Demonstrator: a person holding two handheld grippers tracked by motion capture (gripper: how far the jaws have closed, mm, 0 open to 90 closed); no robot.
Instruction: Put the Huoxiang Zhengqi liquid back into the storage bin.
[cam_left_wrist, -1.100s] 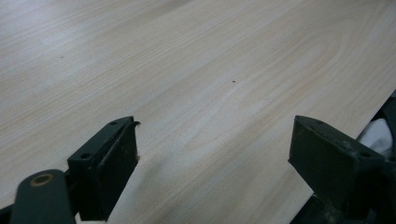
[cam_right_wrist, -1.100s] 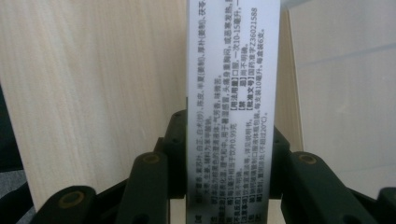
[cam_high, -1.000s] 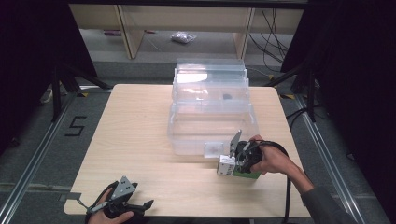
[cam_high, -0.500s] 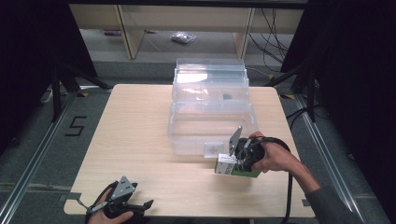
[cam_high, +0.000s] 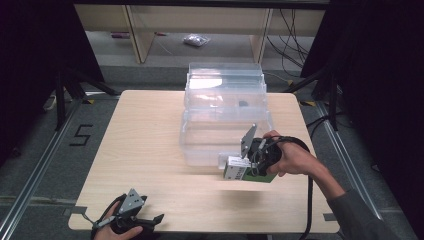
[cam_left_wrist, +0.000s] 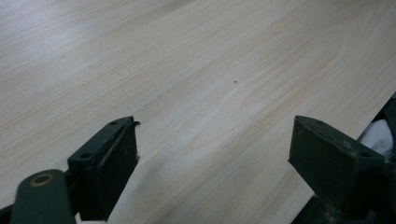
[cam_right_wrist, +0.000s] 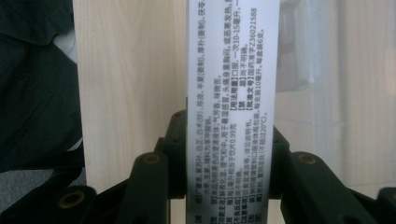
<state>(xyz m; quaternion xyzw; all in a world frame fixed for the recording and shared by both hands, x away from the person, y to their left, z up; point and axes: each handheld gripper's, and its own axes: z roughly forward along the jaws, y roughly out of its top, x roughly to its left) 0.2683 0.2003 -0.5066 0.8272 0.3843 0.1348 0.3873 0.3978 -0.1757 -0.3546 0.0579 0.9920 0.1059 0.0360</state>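
Table: a light wood table (cam_high: 145, 150) with fine grain lines, set on a grey floor (cam_high: 40, 165).
Room: dark at both sides; pale shelves (cam_high: 150, 30) stand behind the table, with a small bag (cam_high: 196, 40) on the floor near them and cables at the back right.
Floor mark: a black "5" (cam_high: 80, 135) sits left of the table.
Bins: two clear bins (cam_high: 225, 112) are stacked in steps at the middle of the table, toward the back.
Box: a small white and green box (cam_high: 239, 170) is lifted off the table, just in front of the lower bin, near the right front.
Box direction: in the high view its long side runs left to right, and its white end points left.
Right tongs: the right tongs (cam_right_wrist: 226, 154) pinch the box, one jaw on each side of it.
Left tongs: the left tongs (cam_left_wrist: 212, 163) are spread wide with nothing in them, low at the front left corner of the table.
Hard to see: the tiny black print on the box is too small to read. The hand covers much of the box in the high view. A small dark thing inside the upper bin is too small to make out.
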